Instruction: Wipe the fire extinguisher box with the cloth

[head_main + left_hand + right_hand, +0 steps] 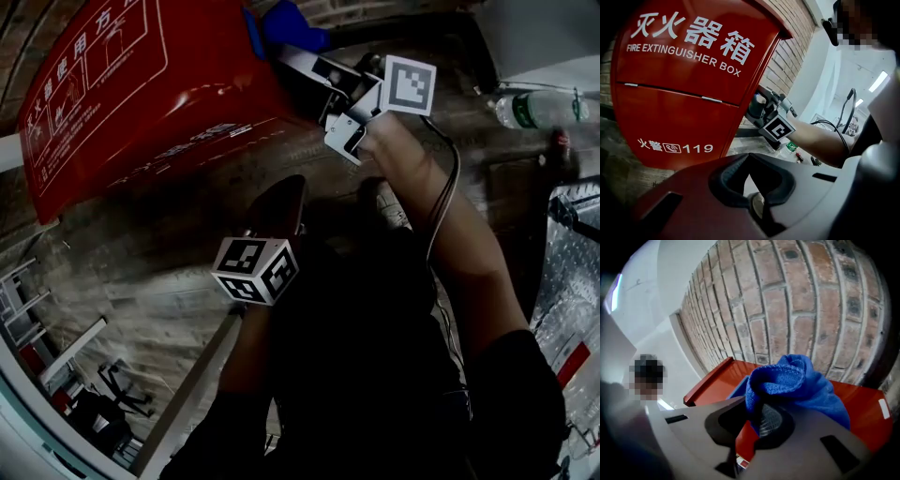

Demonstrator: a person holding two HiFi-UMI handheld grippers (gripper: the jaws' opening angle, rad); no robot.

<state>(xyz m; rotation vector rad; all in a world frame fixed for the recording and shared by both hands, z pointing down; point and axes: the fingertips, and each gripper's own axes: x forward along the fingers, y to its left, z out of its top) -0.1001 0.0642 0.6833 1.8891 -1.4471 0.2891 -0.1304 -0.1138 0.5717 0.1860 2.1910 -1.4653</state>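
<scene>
The blue cloth [797,385] is bunched on the top of the red fire extinguisher box [712,378], close to the brick wall [787,305]. My right gripper [758,422] has its fingers clamped on a fold of it — a pinch only the right gripper view shows, while the head view gives just a blue scrap beyond the tool. The left gripper view alone shows the box's closed front, with white lettering and 119 — contents hidden — and my left gripper [749,164] hangs apart from it, fingers together on nothing.

Red box [159,89] with white lettering fills the upper left. The bunched blue cloth [292,28] lies on its top, upper centre.
</scene>
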